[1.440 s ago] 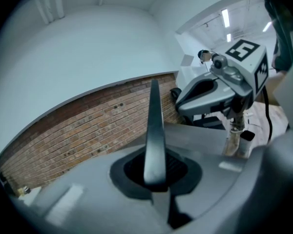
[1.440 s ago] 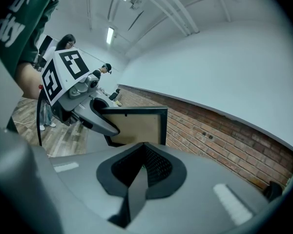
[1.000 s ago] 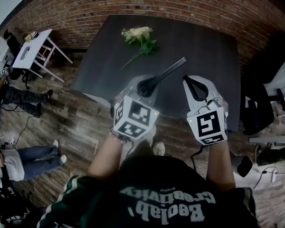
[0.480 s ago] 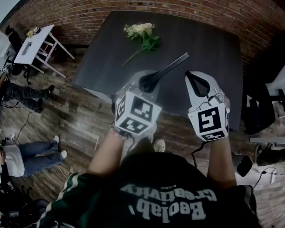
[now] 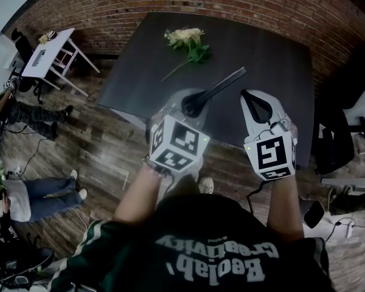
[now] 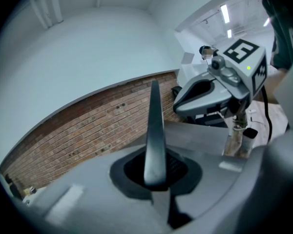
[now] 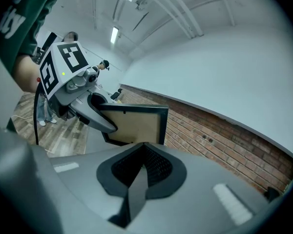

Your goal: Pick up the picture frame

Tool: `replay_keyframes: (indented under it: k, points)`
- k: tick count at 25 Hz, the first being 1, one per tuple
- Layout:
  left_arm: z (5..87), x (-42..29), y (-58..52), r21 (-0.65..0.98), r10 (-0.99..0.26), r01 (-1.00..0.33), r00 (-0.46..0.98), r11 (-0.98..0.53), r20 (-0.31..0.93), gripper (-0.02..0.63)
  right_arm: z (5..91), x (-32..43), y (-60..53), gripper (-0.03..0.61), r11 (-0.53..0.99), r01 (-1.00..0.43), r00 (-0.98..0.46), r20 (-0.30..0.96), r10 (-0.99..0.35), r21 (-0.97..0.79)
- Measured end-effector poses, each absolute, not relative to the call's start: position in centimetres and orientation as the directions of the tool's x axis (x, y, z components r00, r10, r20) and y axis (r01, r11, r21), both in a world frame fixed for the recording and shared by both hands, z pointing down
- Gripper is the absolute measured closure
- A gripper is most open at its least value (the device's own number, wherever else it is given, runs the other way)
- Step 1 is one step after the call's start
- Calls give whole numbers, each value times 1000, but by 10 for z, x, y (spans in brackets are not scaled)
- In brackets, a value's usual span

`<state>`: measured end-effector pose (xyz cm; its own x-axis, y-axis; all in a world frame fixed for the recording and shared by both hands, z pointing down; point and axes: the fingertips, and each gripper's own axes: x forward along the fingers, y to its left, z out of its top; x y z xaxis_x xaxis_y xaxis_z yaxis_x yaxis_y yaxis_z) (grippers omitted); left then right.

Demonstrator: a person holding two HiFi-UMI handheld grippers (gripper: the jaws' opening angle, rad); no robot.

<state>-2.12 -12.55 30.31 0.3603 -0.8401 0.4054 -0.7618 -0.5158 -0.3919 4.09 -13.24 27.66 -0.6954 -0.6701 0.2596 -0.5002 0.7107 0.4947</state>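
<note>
Dim fisheye views (ceiling lights glare), corners perhaps vignetted.

One picture frame, one flower sprig (white)

Brick wall, wood floor, dk table, white desk

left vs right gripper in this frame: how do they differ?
1. Load: the left gripper is shut on the picture frame, whose thin edge rises from between its jaws. The right gripper has its jaws together with nothing between them.
2. Pose: in the head view the left gripper's marker cube shows two faces, the right gripper's mainly one.

Shared: same grey build, held side by side in front of the person, both pointing toward the table.
</note>
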Motion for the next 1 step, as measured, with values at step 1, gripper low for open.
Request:
replay_keyframes:
  k: [1]
  points:
    - [303,-21,-125,-393,-841,-762,360,-515,405,588,277,41,-132,572,711,-500,-695,259,-670,495]
